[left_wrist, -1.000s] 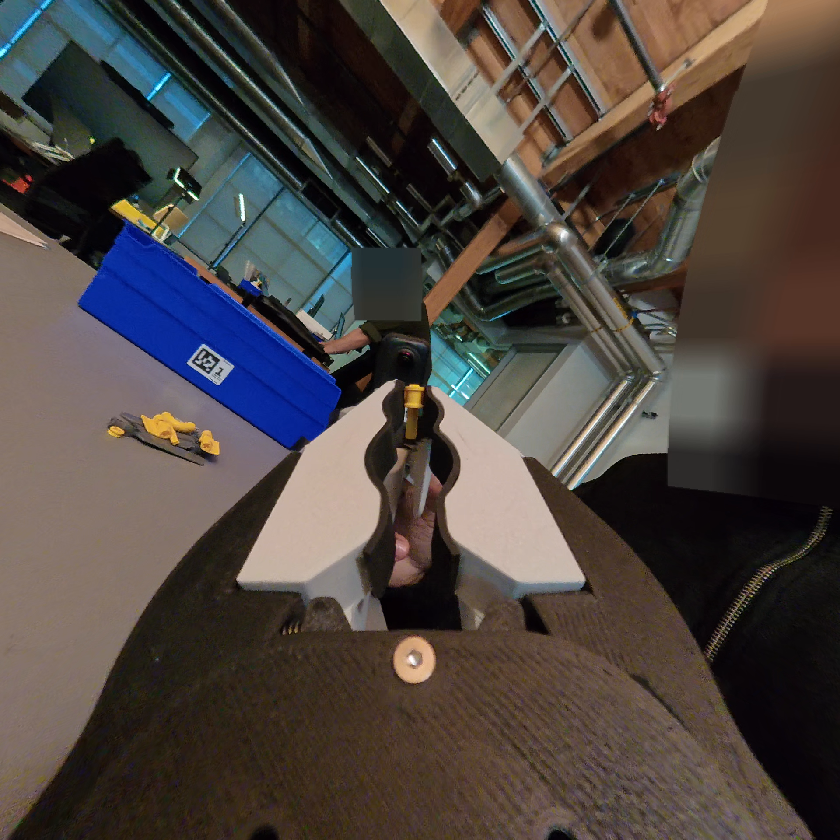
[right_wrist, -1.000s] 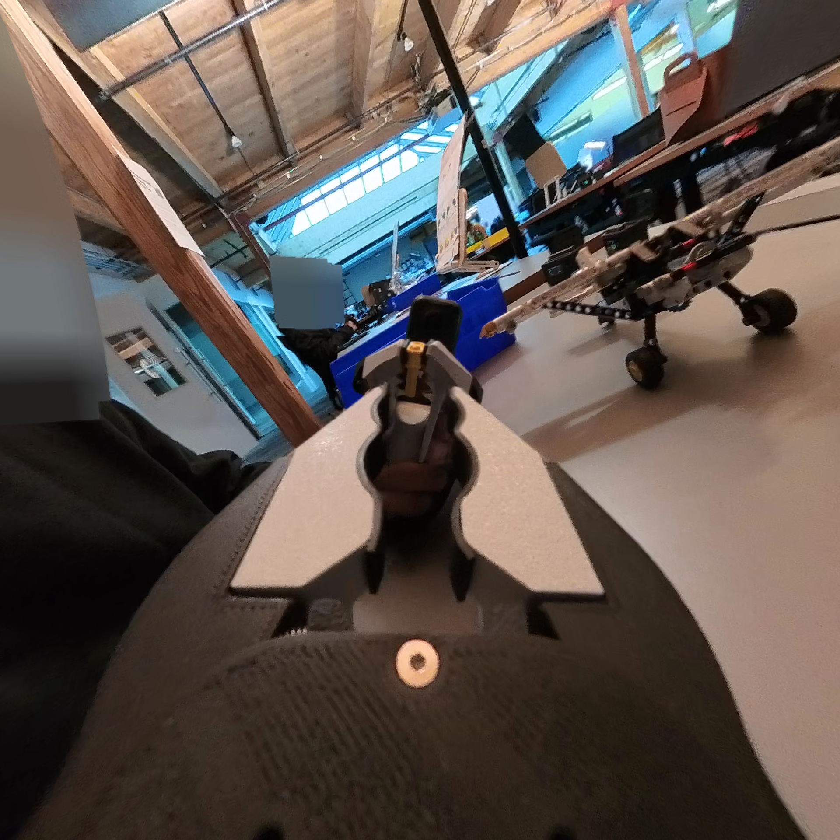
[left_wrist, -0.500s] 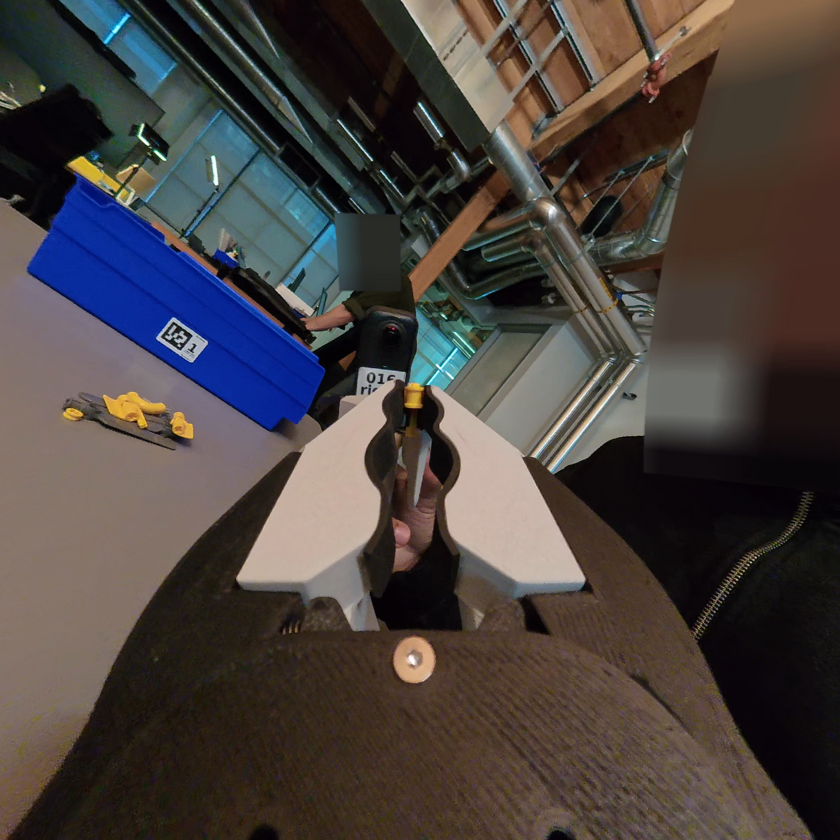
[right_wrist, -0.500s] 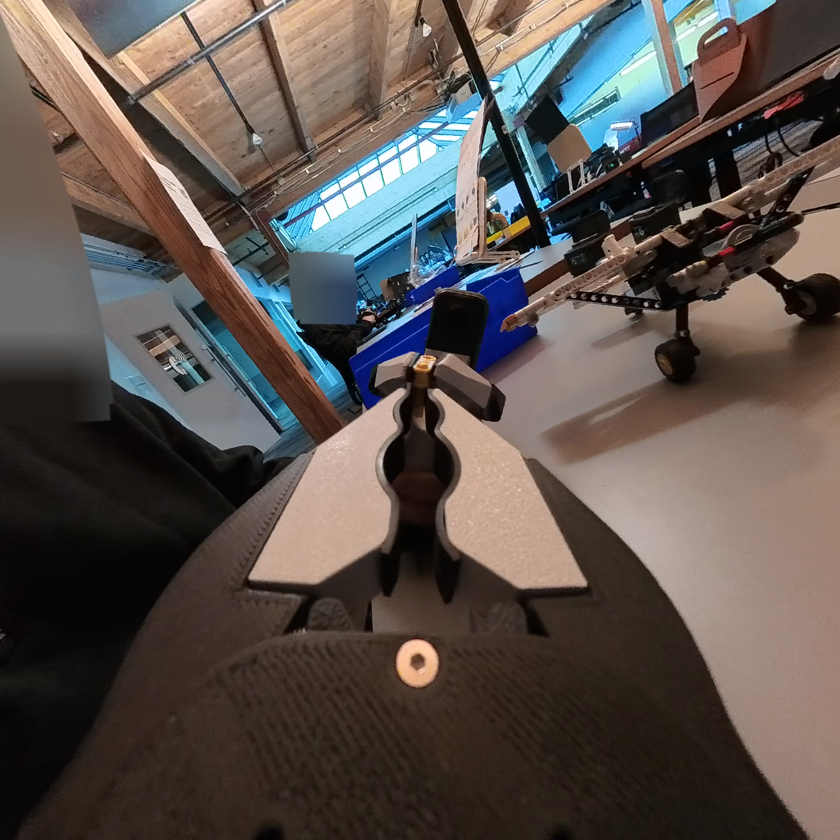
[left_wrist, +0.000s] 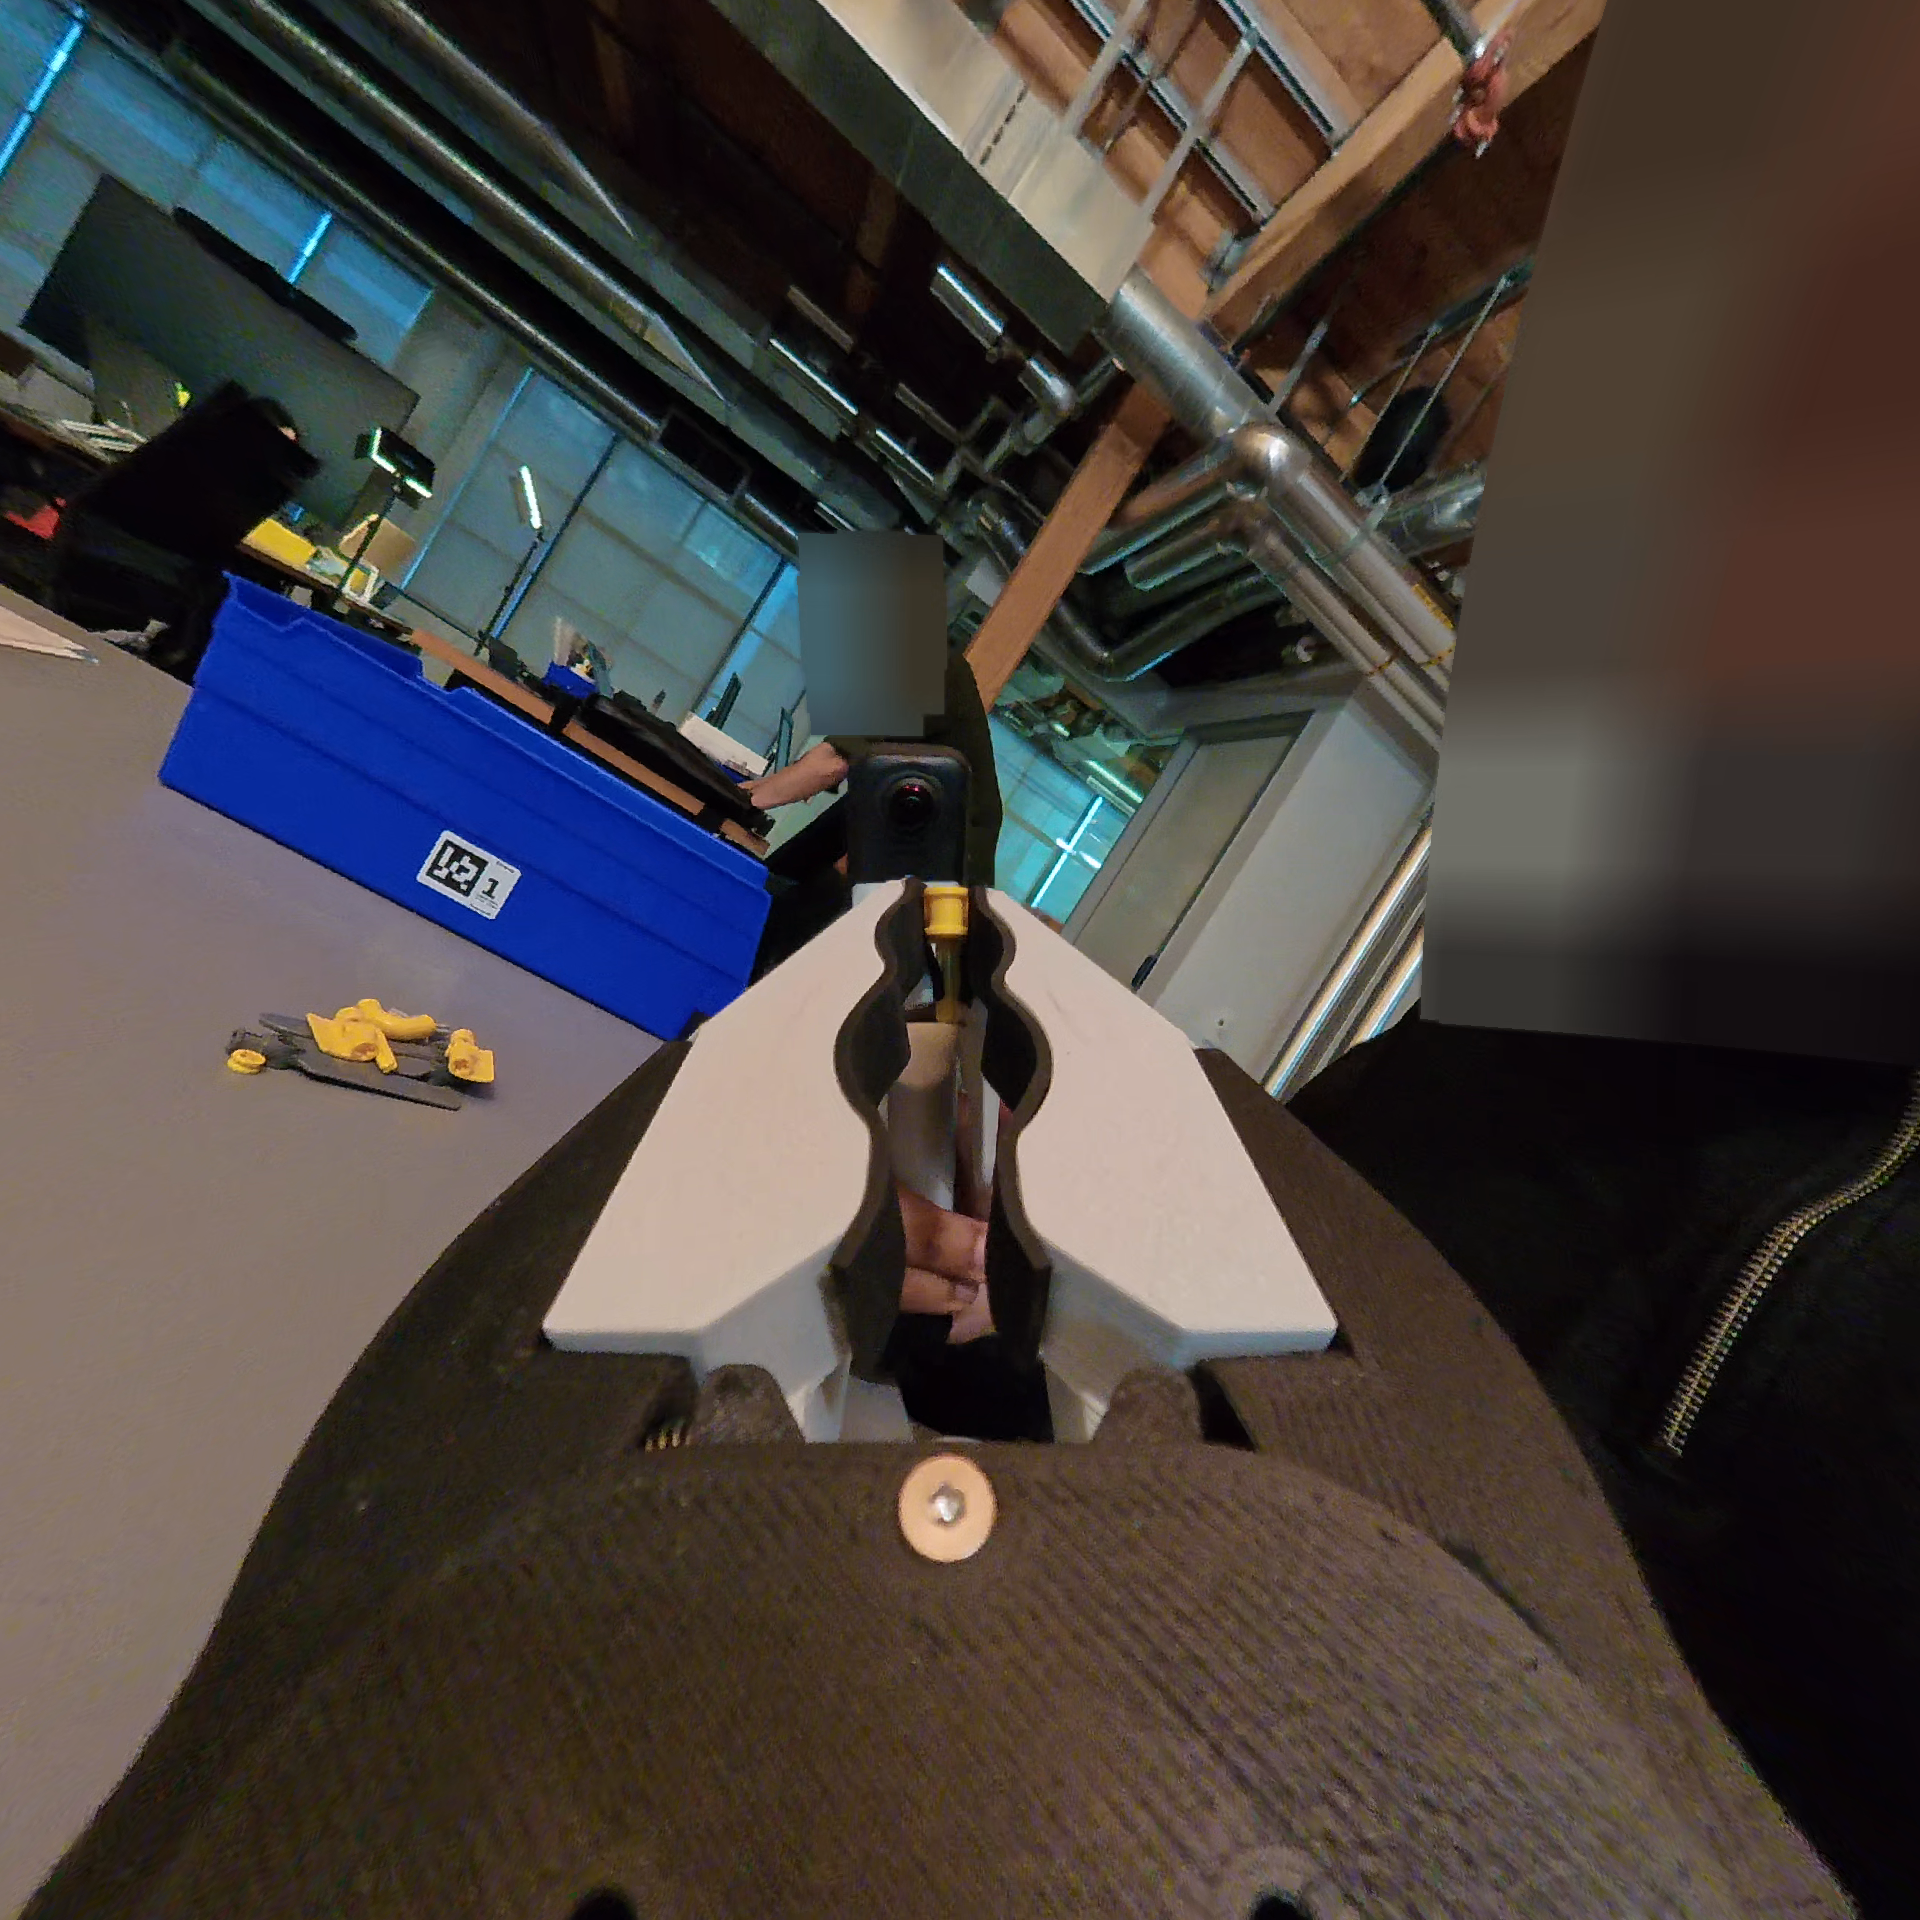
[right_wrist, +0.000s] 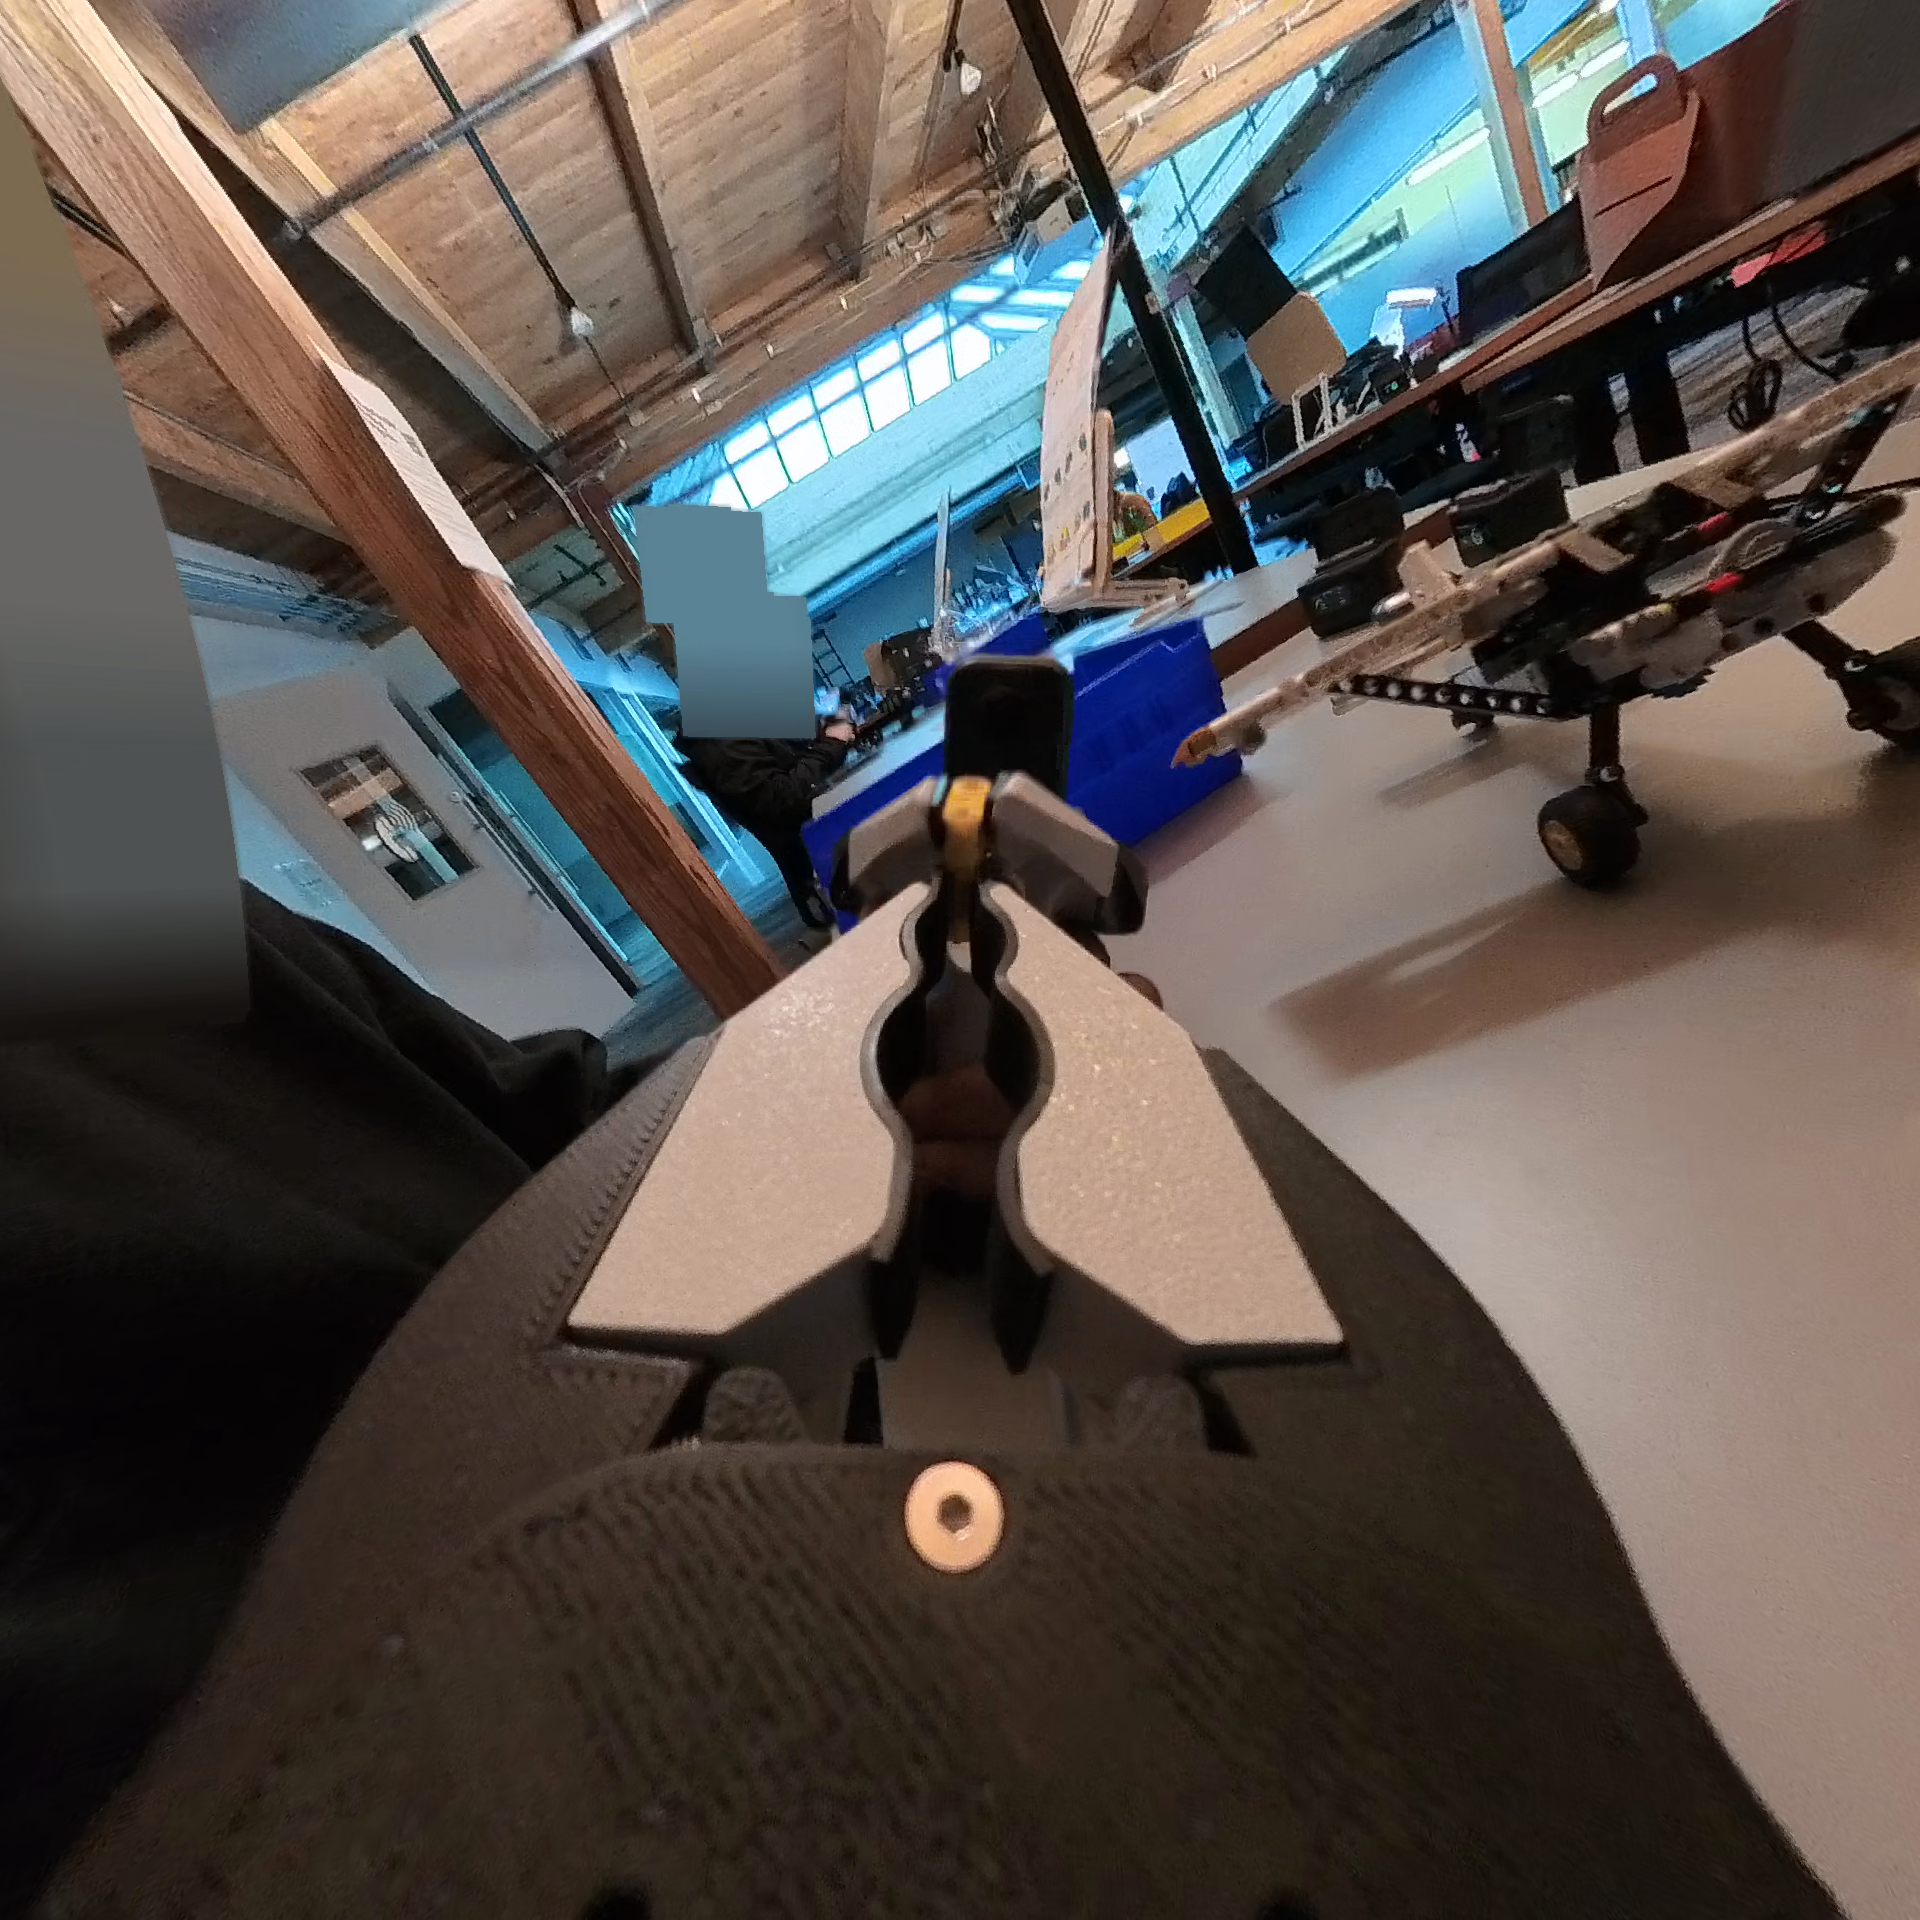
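Above the grey table (left_wrist: 156, 1195), the two grippers meet tip to tip, each facing the other. The left gripper (left_wrist: 945, 906) has its jaws pressed together on a small yellow peg (left_wrist: 944, 914), whose round head sits right at the fingertips with its thin stem running back between the pads. The right gripper (right_wrist: 964, 904) is likewise closed, nipping the same yellow peg (right_wrist: 966, 831) from the opposite end, so the piece bridges both claws. Off to the left gripper's side, well apart, a small heap of yellow and dark parts (left_wrist: 364, 1049) lies on the table near a blue bin (left_wrist: 436, 790). Beside the right gripper, farther off, stands a wheeled toy aircraft model (right_wrist: 1621, 634).
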